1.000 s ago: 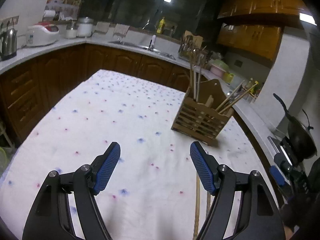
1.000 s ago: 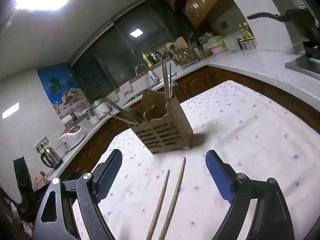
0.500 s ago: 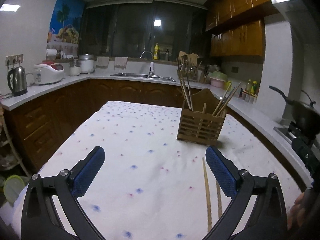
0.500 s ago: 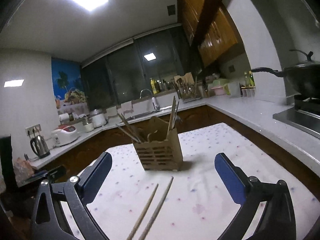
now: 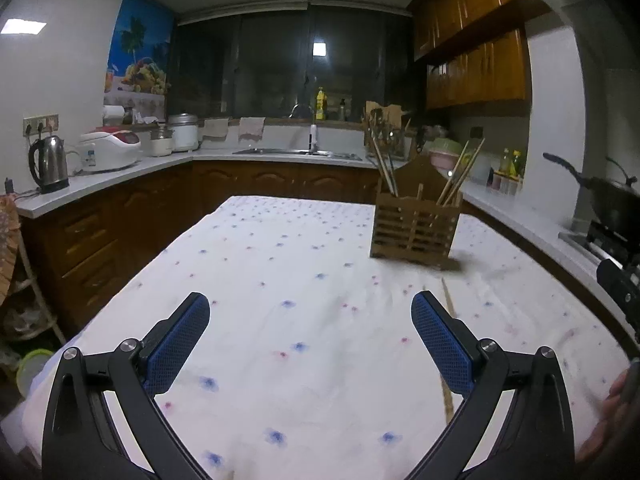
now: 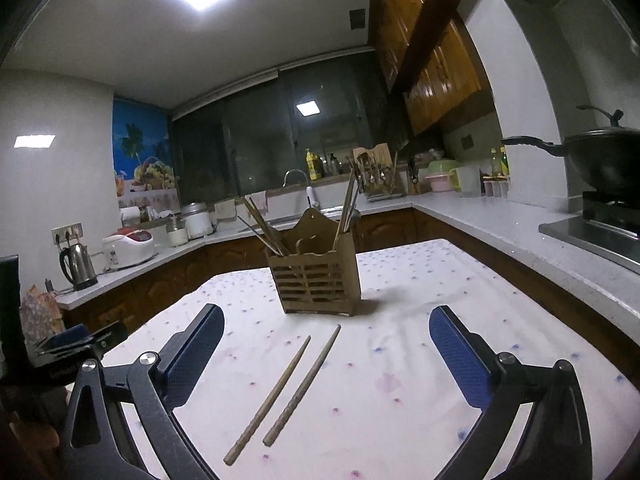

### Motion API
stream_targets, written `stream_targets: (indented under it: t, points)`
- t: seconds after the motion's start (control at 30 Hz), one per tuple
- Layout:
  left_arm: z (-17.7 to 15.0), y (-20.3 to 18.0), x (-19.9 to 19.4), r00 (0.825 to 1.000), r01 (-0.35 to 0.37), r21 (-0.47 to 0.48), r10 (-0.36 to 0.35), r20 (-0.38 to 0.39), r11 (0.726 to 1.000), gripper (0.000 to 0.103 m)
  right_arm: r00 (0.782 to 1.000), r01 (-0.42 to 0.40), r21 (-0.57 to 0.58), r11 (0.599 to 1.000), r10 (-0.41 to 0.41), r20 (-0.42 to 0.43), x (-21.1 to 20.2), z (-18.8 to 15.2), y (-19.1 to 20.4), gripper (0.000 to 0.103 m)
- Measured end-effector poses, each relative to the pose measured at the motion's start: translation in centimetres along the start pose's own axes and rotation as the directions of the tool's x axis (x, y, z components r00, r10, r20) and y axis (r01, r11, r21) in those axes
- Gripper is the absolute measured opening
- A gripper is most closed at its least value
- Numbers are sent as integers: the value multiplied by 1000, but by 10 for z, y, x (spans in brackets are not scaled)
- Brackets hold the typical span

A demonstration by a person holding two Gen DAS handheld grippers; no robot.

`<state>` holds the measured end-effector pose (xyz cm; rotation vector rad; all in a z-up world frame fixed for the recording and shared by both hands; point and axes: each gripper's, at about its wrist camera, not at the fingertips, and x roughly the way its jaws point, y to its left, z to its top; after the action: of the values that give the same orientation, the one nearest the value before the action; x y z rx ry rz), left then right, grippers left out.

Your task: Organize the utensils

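A slatted wooden utensil holder (image 5: 414,226) (image 6: 316,280) stands on the flowered white tablecloth (image 5: 280,280), with chopsticks leaning out of both ends. Two loose wooden chopsticks (image 6: 286,384) lie side by side on the cloth in front of it, between the wide-open jaws of my right gripper (image 6: 326,344). In the left wrist view one of those chopsticks (image 5: 447,300) shows partly behind the right finger. My left gripper (image 5: 308,334) is open too, over bare cloth, with nothing between its blue pads (image 5: 176,344).
Wooden cabinets and a pale countertop (image 5: 100,184) ring the table. A kettle (image 5: 48,164), rice cooker (image 5: 110,152) and sink (image 5: 296,153) sit on it. A black wok (image 6: 600,160) rests on the stove at right. A hand (image 5: 616,412) shows at the right edge.
Both grippers opened wider, drew back from the holder and levelled out from a rolled tilt. The two loose chopsticks now lie farther ahead between the right fingers.
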<state>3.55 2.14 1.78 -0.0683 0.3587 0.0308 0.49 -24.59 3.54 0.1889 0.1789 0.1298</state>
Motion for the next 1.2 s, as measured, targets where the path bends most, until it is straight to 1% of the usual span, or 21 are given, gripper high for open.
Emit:
stream_targets:
  t: [0.17, 0.33, 0.67, 0.97, 1.2]
  points:
    - [-8, 0, 1, 1000, -11, -4, 11, -12, 1000, 103, 1000, 15, -37, 999, -15, 9, -4, -11, 4, 103]
    - [-13, -3, 0, 1000, -7, -4, 7, -23, 1000, 103, 1000, 21, -39, 999, -21, -5, -5, -18, 2, 103]
    - [-25, -20, -8, 1000, -12, 47, 12, -6, 999, 103, 1000, 30, -44, 999, -30, -8, -12, -25, -3, 103]
    - [-28, -26, -12, 1000, -16, 68, 15, 18, 998, 103, 999, 38, -65, 997, -37, 20, -20, -30, -2, 103]
    - [-30, -28, -11, 1000, -18, 76, 16, 17, 997, 103, 999, 38, -71, 997, -37, 20, -19, -32, -2, 103]
